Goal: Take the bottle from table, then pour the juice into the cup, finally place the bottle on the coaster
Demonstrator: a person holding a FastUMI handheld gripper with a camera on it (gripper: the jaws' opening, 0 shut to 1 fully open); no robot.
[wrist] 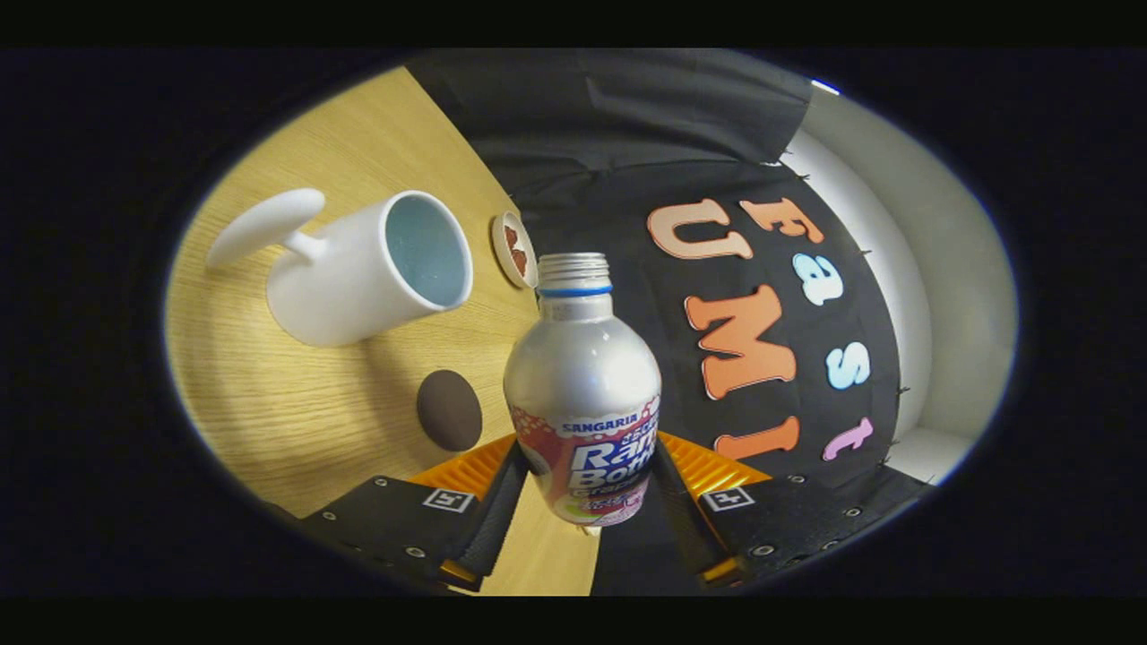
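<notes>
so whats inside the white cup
The cup looks empty: its pale inner wall shows, with no liquid visible, though the very bottom is hidden. The gripper grips the open bottle between both jaws.

Screwed gripper (587,488) plates, square markers

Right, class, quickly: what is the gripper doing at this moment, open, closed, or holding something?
Gripper: closed on the silver bottle, one finger pressing each side of its lower body.
</notes>
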